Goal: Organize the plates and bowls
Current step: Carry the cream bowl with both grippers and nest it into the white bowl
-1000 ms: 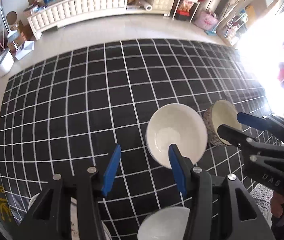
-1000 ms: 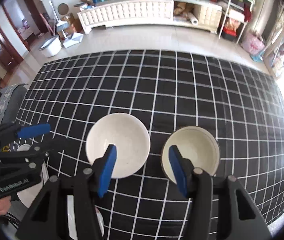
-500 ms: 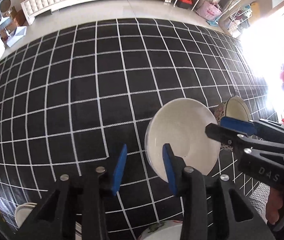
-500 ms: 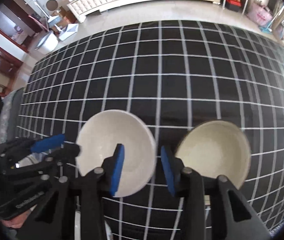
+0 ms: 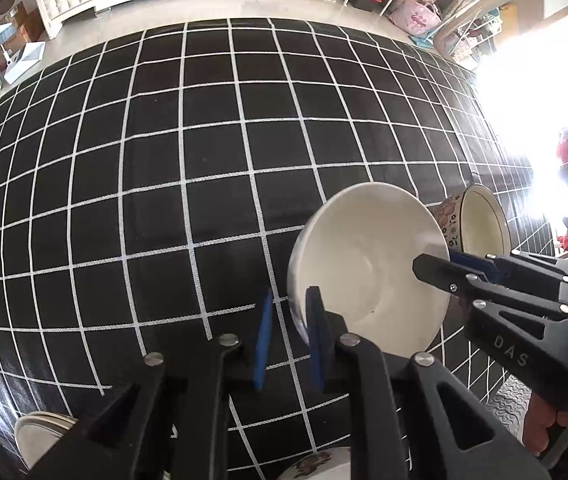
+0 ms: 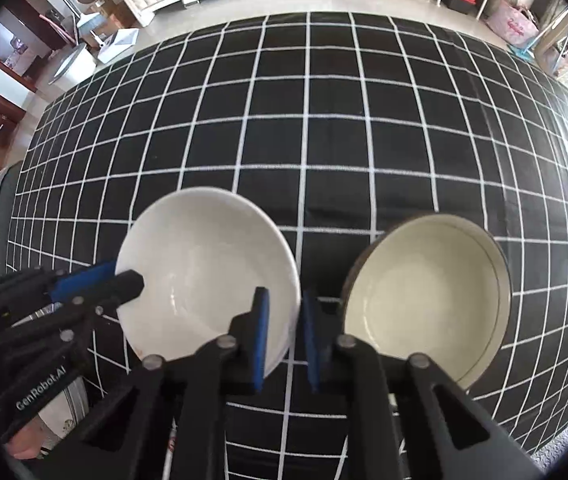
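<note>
While both grippers straddle opposite sides of the white bowl (image 6: 203, 272), neither visibly pinches it yet. The left gripper (image 5: 288, 340) sits narrow over the bowl's left rim, one pad inside and one outside; the right gripper (image 6: 284, 340) does the same at the right rim. Contact between pads and rim cannot be told for certain from either view.

The white bowl rests on the black checked cloth (image 6: 324, 140), near the front edge. Just beside it on the right stands the patterned bowl (image 6: 428, 296), cream inside with a dark rim line.

Judgement: the step looks like nesting one bowl into the other. A single firm grip low on the rim would likely serve; two grippers pulling on one bowl risk tilting it. The lift should clear the patterned bowl's rim before any move sideways, since the two stand close.

Nearby: a floral dish (image 5: 316, 464) at the near edge, and stacked plates (image 5: 39, 432) near left. Both crowd the near side.
</note>
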